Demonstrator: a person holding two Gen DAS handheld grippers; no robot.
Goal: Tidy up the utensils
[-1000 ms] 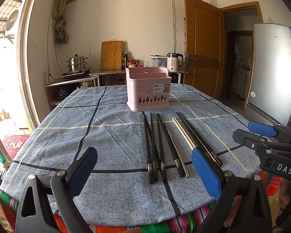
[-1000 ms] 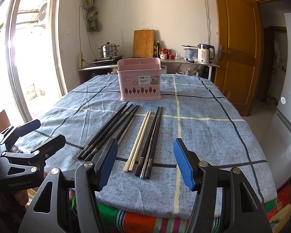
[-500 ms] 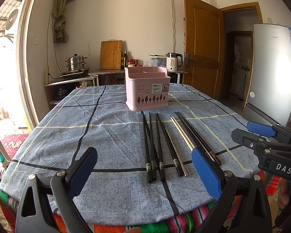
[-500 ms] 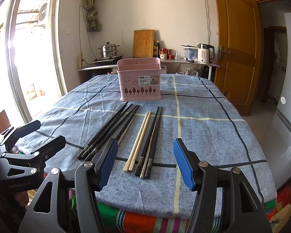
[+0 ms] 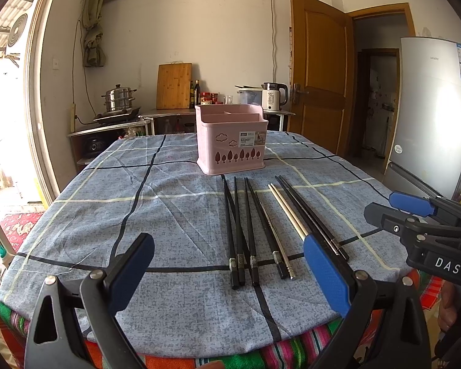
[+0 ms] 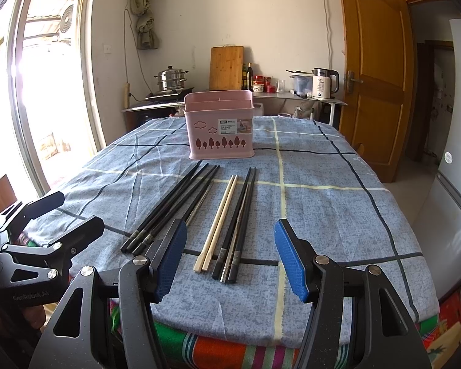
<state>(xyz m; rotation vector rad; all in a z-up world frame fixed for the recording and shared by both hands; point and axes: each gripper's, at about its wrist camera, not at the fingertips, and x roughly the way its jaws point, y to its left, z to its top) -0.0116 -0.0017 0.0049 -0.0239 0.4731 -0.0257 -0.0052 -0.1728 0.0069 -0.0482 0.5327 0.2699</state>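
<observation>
We are seeing a pink utensil basket [image 6: 219,132] standing upright on the tablecloth, its divided top open, tree and cloud cutouts and a label facing us. Before it, chopsticks are lying flat, roughly parallel, tips toward the basket: black chopsticks [image 6: 172,206] grouped leftmost, a pale wooden pair [image 6: 219,218] in the middle, darker metal-capped ones [image 6: 239,215] just beside.

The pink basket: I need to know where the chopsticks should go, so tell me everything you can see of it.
The pink basket looks like smooth plastic, a rounded box standing upright on the blue checked tablecloth, beyond the far tips of the chopsticks. Its open top is split by inner walls into compartments, and nothing shows above the rim. The front carries cut-out clouds, a row of cut-out trees and a paper label reading BASKET. Nothing but the cloth touches it; the nearest chopstick tips stop just short.
</observation>
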